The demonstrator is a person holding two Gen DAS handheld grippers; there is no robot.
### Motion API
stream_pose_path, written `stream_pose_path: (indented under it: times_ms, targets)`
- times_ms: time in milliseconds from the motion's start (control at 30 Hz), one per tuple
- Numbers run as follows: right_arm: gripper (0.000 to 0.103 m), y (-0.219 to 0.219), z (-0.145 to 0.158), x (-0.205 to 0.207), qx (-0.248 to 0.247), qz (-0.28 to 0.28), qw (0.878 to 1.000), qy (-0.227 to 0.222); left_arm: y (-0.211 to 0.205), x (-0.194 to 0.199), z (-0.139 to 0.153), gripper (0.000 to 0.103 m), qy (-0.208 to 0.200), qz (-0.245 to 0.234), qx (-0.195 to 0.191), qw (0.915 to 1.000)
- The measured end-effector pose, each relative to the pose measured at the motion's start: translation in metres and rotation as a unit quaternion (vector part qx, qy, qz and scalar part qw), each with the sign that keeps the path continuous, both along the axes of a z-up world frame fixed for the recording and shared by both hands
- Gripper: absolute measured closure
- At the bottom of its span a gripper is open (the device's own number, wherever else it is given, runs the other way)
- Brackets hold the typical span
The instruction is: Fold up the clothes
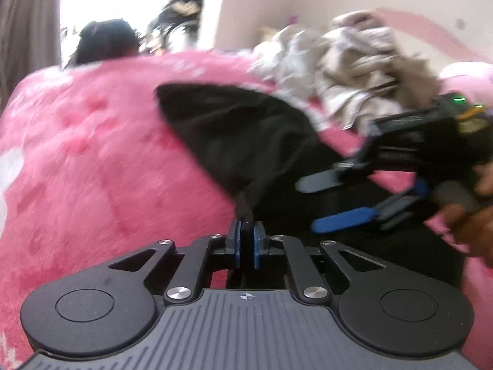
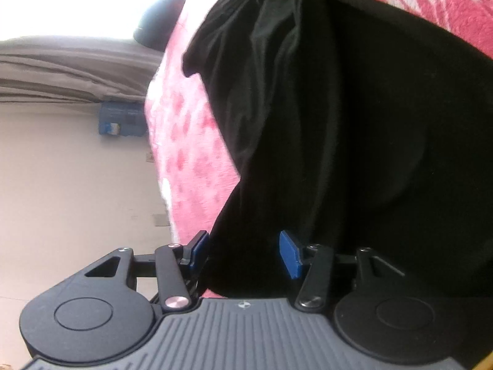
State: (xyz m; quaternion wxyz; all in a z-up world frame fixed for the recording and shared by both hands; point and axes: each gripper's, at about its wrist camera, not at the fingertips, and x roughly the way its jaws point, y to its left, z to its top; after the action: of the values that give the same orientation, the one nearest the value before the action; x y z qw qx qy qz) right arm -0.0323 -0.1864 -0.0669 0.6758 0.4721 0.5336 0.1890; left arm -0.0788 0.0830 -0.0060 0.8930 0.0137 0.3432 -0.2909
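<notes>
On the pink blanket [image 1: 92, 154] a black garment [image 1: 234, 129] is lying, its long side stretching away from the person. Behind it a beige clothes pile [image 1: 354, 77] is sitting. Left tool [image 1: 246, 243] is pinching the garment's near edge, fingers closed. Right tool [image 2: 243, 249] is reaching in sideways, fingers apart around a fold.

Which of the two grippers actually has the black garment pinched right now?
The left gripper: its fingers are shut on an edge of the black garment. The right gripper is open, its blue fingers spread either side of the cloth.
</notes>
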Motion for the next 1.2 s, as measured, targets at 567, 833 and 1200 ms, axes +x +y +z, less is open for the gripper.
stream_pose_path:
  times_ms: [567,833,1200]
  targets:
    - [0.059,-0.084,0.046,-0.025,-0.019,0.016,0.999,0.028,-0.106,-0.043,0.04,0.097,-0.005,-0.212,-0.086,0.9735]
    - [0.054,-0.089,0.063,-0.012,-0.137,0.086,0.987,-0.004,-0.091,-0.051,0.026,0.064,0.007,-0.207,-0.021,0.9781]
    - [0.052,-0.036,0.021,-0.009,-0.151,0.161,0.975,0.018,-0.023,-0.041,-0.014,0.051,0.055,-0.091,0.041,0.9935]
